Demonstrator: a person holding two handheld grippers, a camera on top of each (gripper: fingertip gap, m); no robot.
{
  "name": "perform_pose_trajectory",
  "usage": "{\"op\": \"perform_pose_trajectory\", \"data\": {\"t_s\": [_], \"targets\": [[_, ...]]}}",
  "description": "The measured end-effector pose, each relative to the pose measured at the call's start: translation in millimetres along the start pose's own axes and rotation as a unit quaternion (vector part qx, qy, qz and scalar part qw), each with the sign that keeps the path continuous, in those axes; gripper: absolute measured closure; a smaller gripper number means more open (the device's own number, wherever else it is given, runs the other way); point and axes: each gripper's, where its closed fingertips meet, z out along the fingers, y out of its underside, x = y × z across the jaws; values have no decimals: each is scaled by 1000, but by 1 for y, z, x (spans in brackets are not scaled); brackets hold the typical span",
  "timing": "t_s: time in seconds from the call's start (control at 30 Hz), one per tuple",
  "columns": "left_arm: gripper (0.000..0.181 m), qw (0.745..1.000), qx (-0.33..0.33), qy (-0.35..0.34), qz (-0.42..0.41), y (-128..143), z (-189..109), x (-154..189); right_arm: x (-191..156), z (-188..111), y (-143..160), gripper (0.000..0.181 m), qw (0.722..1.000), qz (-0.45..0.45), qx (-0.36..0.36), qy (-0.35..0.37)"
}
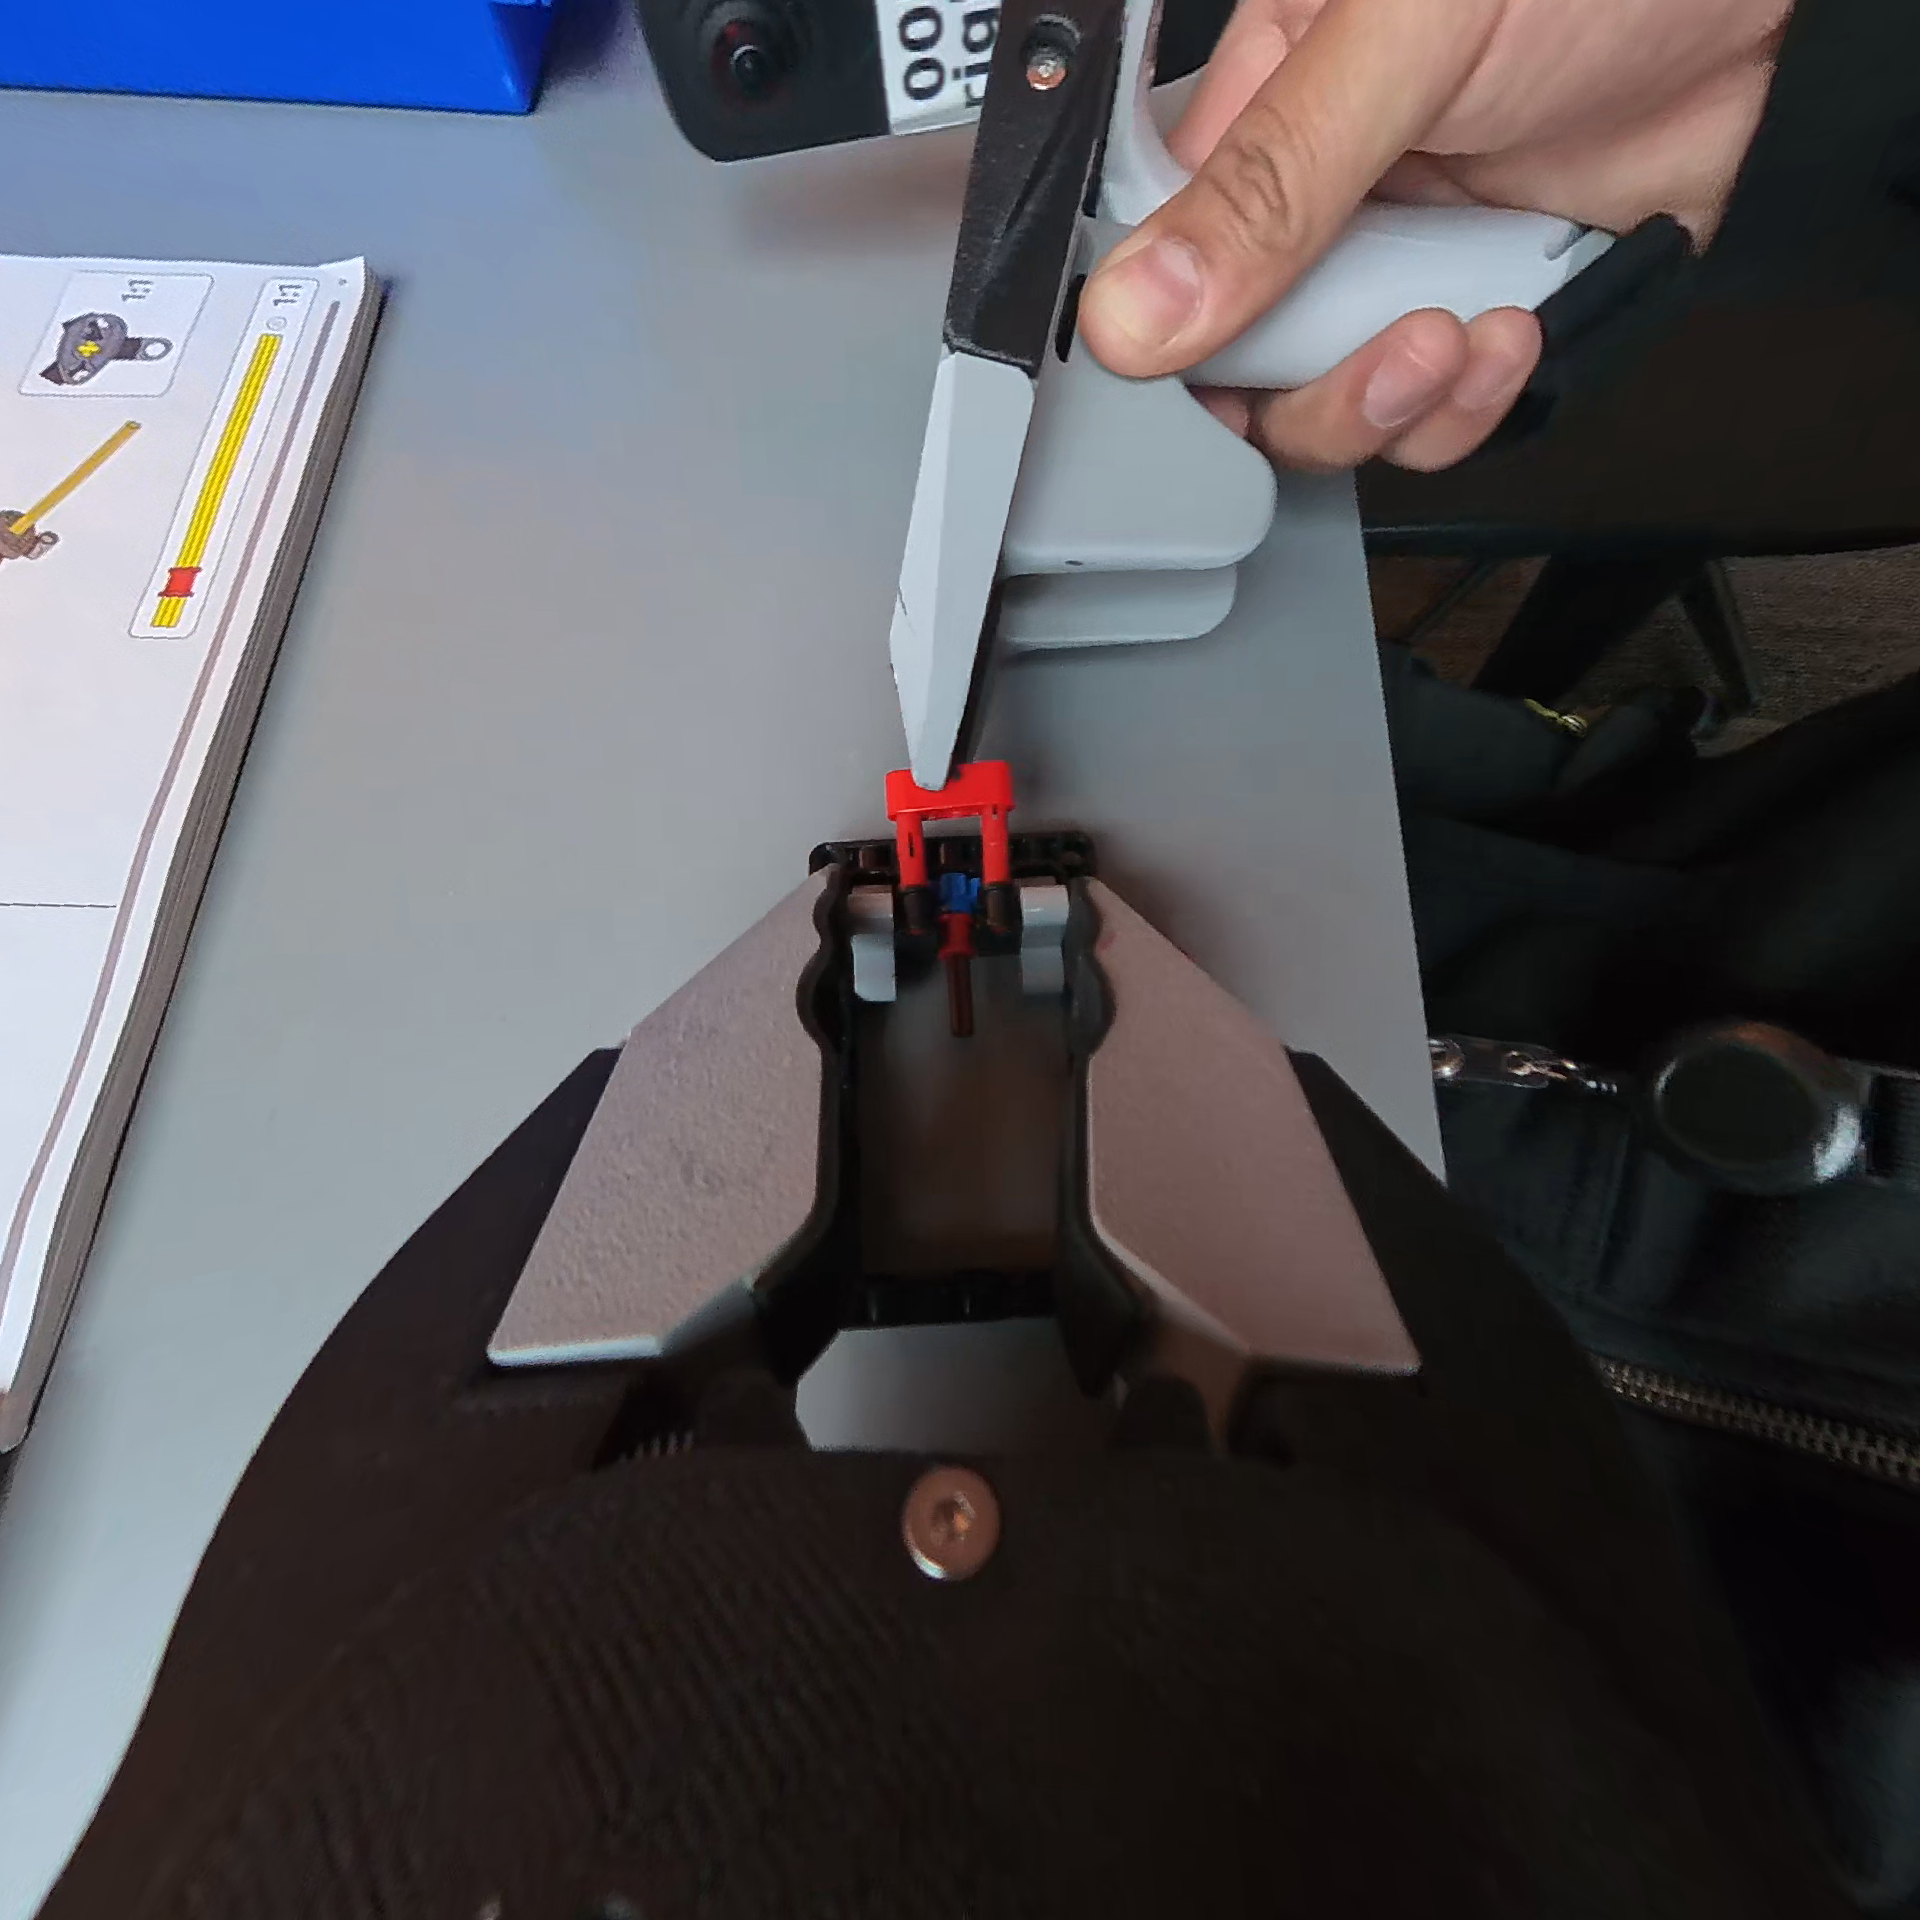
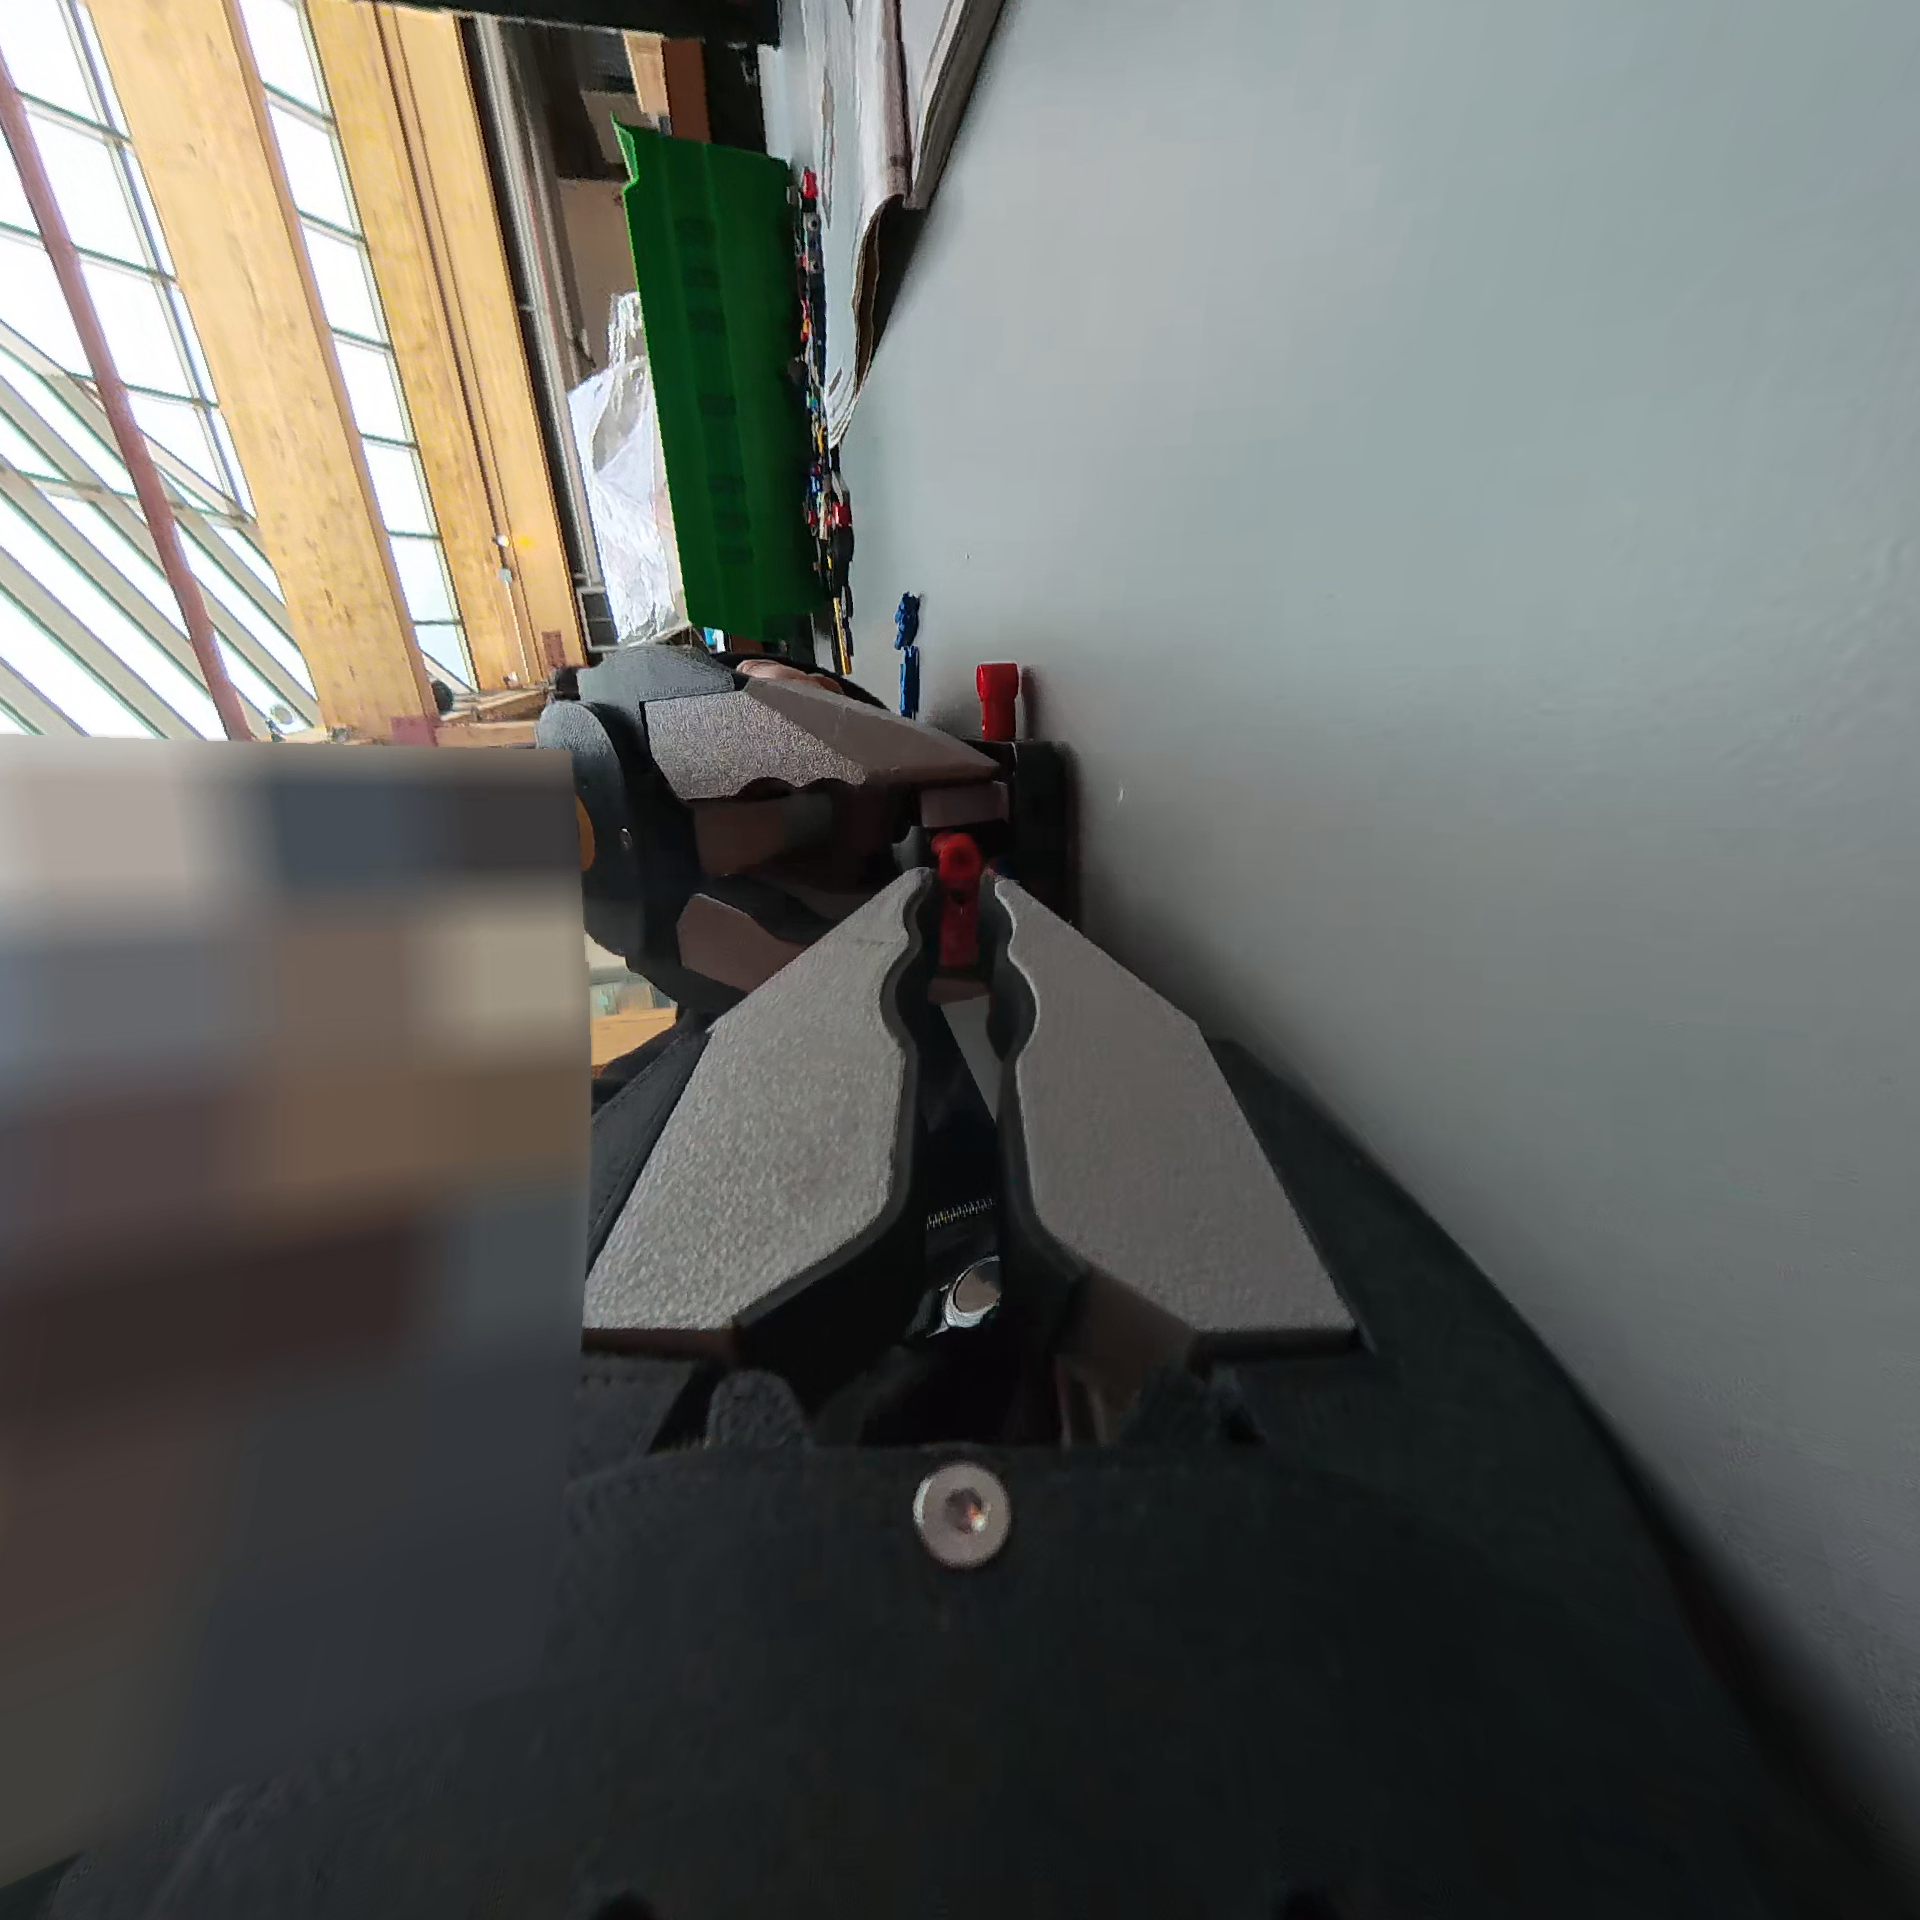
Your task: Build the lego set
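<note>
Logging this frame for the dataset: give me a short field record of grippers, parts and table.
left gripper: shut on black Lego frame assembly, held on the grey table
right gripper: tips closed on red U-shaped Lego piece, from above
red piece: its two prongs meet the assembly's black connectors
also on table: open instruction booklet, green bin, loose parts

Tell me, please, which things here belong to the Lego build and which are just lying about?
In use:
black Lego frame, clamped in the left gripper
red U-shaped piece, pinched by the right gripper
instruction booklet

Lying about:
blue bin
green bin
loose pieces beside it
black bag
</note>
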Motion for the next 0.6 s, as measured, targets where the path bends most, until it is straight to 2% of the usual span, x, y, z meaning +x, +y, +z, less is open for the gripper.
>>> {"op": "perform_pose_trajectory", "data": {"t_s": [0.13,0.23,0.6], "targets": [[141,1000,0,-2,-8,0,0,-1,0,1,-2,177,999,1,34,0],[141,1000,0,-2,-5,0,0,-1,0,0,-1,177,999,3,32,0],[141,1000,0,7,-4,0,0,3,0,1,4,174,999,43,-23,6]]}}
